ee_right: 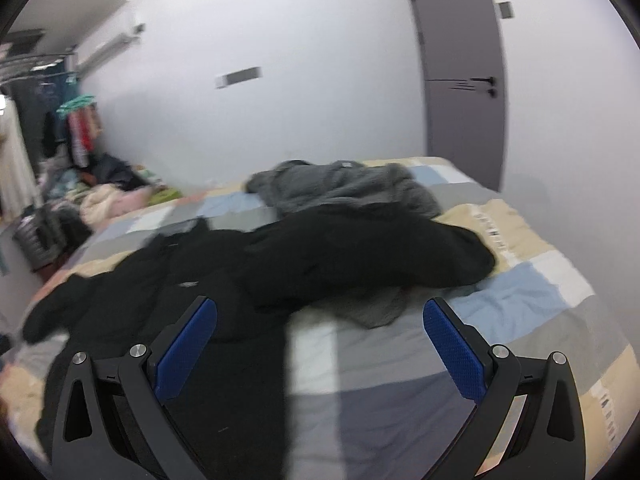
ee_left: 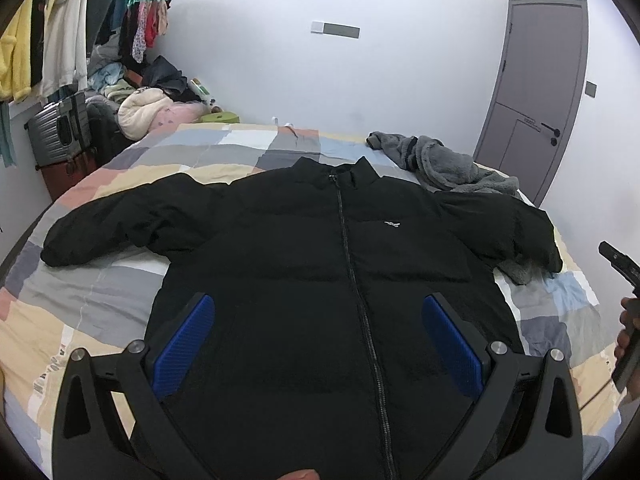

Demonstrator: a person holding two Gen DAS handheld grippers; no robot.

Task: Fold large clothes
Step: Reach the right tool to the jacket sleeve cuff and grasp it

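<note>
A large black zip jacket (ee_left: 304, 248) lies face up and spread flat on the bed, collar toward the far wall, both sleeves stretched out sideways. My left gripper (ee_left: 320, 308) is open and empty, hovering over the jacket's lower front, astride the zipper. My right gripper (ee_right: 320, 312) is open and empty, above the bed by the jacket's right edge (ee_right: 224, 312), below its right sleeve (ee_right: 360, 252). It also shows at the right edge of the left wrist view (ee_left: 624, 276). The right wrist view is blurred.
The bed has a patchwork cover (ee_left: 100, 292). A grey fleece garment (ee_left: 444, 164) lies crumpled at the far right, beside the jacket's right sleeve. A pile of clothes (ee_left: 148, 100), a suitcase (ee_left: 60, 128) and hanging garments stand at the far left. A grey door (ee_left: 536, 96) is at the right.
</note>
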